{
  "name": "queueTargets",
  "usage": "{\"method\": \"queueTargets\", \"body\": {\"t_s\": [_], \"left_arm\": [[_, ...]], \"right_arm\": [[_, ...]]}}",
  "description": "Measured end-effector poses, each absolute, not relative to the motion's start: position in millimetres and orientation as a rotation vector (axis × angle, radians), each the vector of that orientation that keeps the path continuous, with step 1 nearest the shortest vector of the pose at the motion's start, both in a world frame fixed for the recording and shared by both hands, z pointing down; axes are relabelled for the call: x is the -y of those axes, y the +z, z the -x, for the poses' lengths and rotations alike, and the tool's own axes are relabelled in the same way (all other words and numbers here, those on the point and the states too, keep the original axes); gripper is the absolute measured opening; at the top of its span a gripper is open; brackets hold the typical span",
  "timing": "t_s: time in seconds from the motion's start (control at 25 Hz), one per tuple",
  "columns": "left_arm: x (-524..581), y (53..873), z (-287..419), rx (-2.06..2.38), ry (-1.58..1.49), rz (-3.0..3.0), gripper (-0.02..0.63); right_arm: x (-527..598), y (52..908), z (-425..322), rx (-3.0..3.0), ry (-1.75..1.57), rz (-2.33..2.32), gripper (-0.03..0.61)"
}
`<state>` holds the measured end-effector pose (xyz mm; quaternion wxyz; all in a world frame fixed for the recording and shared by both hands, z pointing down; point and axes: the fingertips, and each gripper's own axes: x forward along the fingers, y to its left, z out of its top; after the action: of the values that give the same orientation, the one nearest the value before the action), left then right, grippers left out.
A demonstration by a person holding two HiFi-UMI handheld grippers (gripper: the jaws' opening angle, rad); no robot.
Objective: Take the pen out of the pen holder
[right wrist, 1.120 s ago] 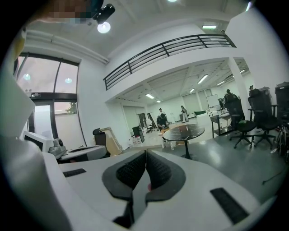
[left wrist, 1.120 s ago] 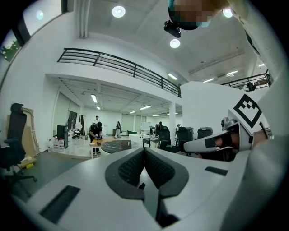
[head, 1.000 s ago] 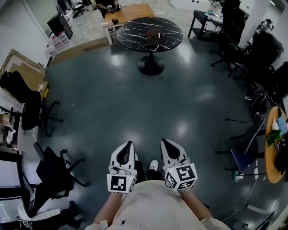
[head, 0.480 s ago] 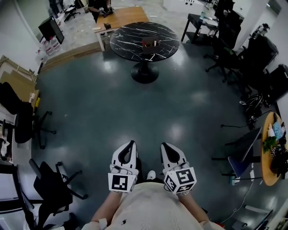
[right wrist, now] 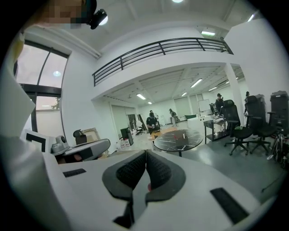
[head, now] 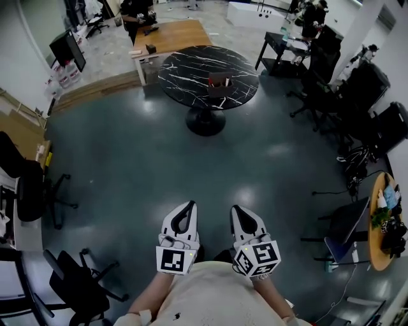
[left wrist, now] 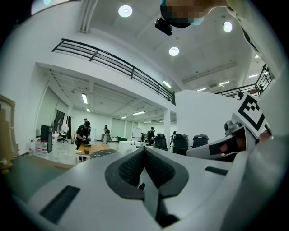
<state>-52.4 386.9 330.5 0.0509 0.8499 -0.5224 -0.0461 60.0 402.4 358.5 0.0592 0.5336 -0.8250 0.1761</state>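
A small brown pen holder (head: 218, 83) stands on a round black marble table (head: 191, 70) far ahead across the dark floor. I cannot make out a pen in it at this distance. In the right gripper view the same table (right wrist: 174, 140) shows in the distance, with the pen holder (right wrist: 182, 135) on it. My left gripper (head: 190, 205) and right gripper (head: 236, 209) are held side by side close to my body, far from the table. Both are shut with nothing in them, as the left gripper (left wrist: 144, 149) and right gripper (right wrist: 146, 153) show in their own views.
Black office chairs stand at the left (head: 29, 191), lower left (head: 73, 280) and right (head: 376, 127). A wooden desk (head: 172, 35) with a person (head: 135, 9) at it lies behind the marble table. A round wooden table (head: 377, 223) is at the right edge.
The view has shifted: the marble table sits a little lower and looks slightly nearer, and the chairs at the left have slid down and outward. Both grippers keep the same shut pose.
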Motion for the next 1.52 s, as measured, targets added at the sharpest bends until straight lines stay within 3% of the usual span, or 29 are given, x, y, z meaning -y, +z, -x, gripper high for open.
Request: {"method": "queueTargets", "body": {"t_s": [0.56, 1.08, 1.52], "left_arm": [[-318, 332, 103, 1.606, -0.154, -2.573, 0.011], [-210, 336, 85, 1.672, -0.083, -2.566, 0.011], [-94, 338, 33, 1.756, 0.068, -2.534, 0.011]], "right_arm": [[-324, 362, 2, 2.508, 0.521, -1.549, 0.018], [-208, 367, -13, 2.546, 0.55, -1.482, 0.018], [-80, 367, -68, 2.612, 0.562, -1.403, 0.018]]}}
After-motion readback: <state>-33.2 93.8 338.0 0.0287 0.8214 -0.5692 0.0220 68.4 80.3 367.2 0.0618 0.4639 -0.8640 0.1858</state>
